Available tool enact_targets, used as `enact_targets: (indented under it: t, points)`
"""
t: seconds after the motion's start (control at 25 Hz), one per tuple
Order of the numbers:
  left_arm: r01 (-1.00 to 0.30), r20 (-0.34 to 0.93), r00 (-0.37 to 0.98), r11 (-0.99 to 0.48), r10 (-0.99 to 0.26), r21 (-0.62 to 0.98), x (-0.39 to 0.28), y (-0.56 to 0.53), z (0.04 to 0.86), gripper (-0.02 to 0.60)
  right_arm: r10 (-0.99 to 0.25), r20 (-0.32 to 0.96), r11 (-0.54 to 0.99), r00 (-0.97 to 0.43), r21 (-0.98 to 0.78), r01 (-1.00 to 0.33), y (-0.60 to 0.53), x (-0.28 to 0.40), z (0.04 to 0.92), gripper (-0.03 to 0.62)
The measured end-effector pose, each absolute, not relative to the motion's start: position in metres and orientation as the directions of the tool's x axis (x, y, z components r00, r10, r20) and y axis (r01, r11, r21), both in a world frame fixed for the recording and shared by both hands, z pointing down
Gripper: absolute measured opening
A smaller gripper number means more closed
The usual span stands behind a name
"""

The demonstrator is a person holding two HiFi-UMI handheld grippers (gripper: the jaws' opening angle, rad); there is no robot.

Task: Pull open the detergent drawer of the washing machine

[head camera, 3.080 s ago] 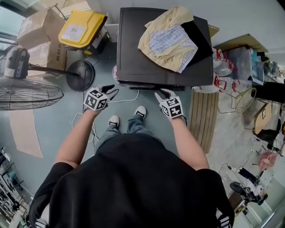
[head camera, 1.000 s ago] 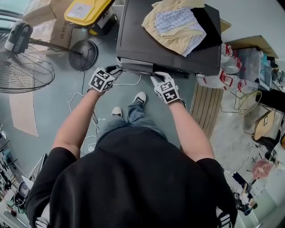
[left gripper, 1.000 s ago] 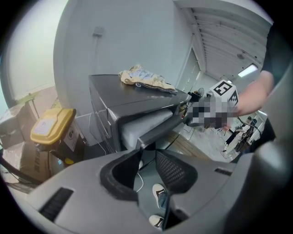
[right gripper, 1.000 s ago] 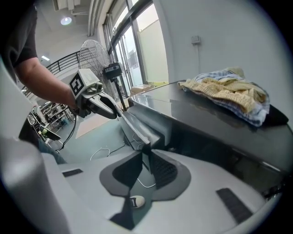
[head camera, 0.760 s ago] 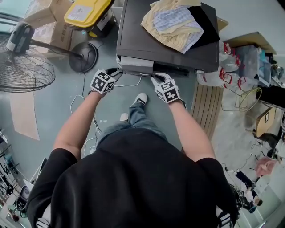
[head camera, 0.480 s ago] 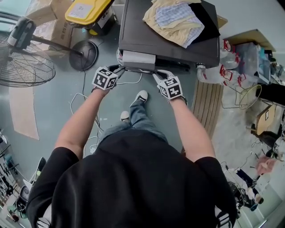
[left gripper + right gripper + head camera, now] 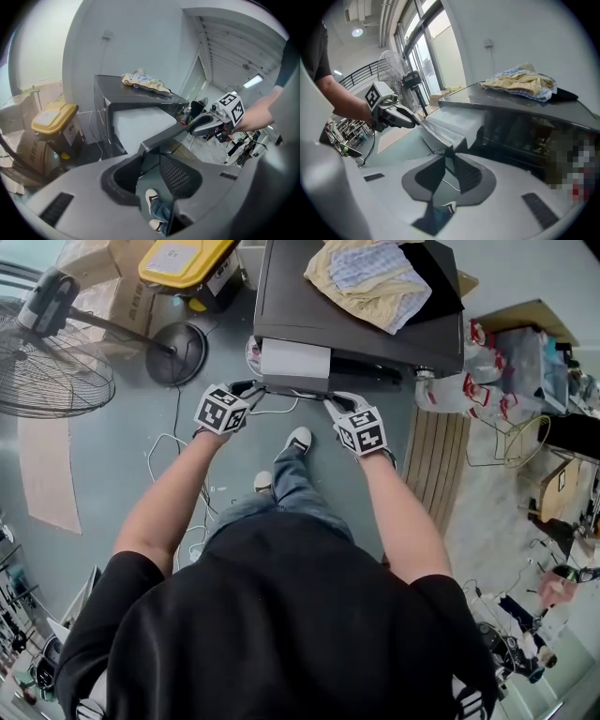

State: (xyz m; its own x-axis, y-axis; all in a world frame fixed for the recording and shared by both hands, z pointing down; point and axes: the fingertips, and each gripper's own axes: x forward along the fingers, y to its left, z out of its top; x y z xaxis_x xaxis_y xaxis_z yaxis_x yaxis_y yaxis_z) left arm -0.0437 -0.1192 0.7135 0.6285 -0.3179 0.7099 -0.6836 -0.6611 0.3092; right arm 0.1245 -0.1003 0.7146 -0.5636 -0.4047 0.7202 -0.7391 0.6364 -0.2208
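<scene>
Pinches the drawer (image 7: pixel 295 360) by its front lip: left corner in the left gripper (image 7: pixel 251 390), right corner in the right gripper (image 7: pixel 335 403), both clenched on the panel edge. Sits partway out of the washer (image 7: pixel 356 329), at the front's upper left, just under the dark top. Looks like light, stiff plastic on a slide; probably needs little force, but may bind if tugged unevenly, so calls for a straight, level pull from both corners. Best taken by that front lip, though smooth and likely slippery under the pads. Shows only a plain pale surface from above, with no compartments or detergent to be made out. Bears a heap of clothes (image 7: pixel 375 273) on the washer's top. Nearby on the left, a yellow-lidded bin (image 7: pixel 183 259) and boxes (image 7: pixel 98 263), contents hidden.
</scene>
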Motion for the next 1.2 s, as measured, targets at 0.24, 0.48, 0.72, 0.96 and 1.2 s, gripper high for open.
enact_targets:
  t: [0.24,0.48,0.72,0.96,1.2]
  points:
    - [-0.683,0.702,0.637,-0.655,-0.318,0.323,-0.045,-0.109,0.711,0.117,-0.409,0.718,0.631,-0.563,-0.224,-0.743,-0.091,0.123,0.713,0.06]
    - [-0.678,0.695,0.648,-0.653,-0.312,0.339,-0.046,-0.101,0.712,0.117,-0.414,0.716,0.617,-0.562,-0.233,-0.751,-0.082,0.124,0.713,0.061]
    - [-0.673,0.692,0.653,-0.654,-0.307,0.344,-0.046,-0.089,0.712,0.117,-0.411,0.718,0.606,-0.562,-0.245,-0.756,-0.069,0.124,0.714,0.063]
    - [-0.666,0.691,0.657,-0.661,-0.301,0.346,-0.047,-0.078,0.713,0.117,-0.411,0.717,0.6,-0.563,-0.253,-0.759,-0.059,0.123,0.716,0.064]
    - [-0.657,0.69,0.663,-0.668,-0.291,0.35,-0.047,-0.065,0.715,0.117,-0.408,0.721,0.599,-0.56,-0.252,-0.76,-0.046,0.123,0.717,0.063]
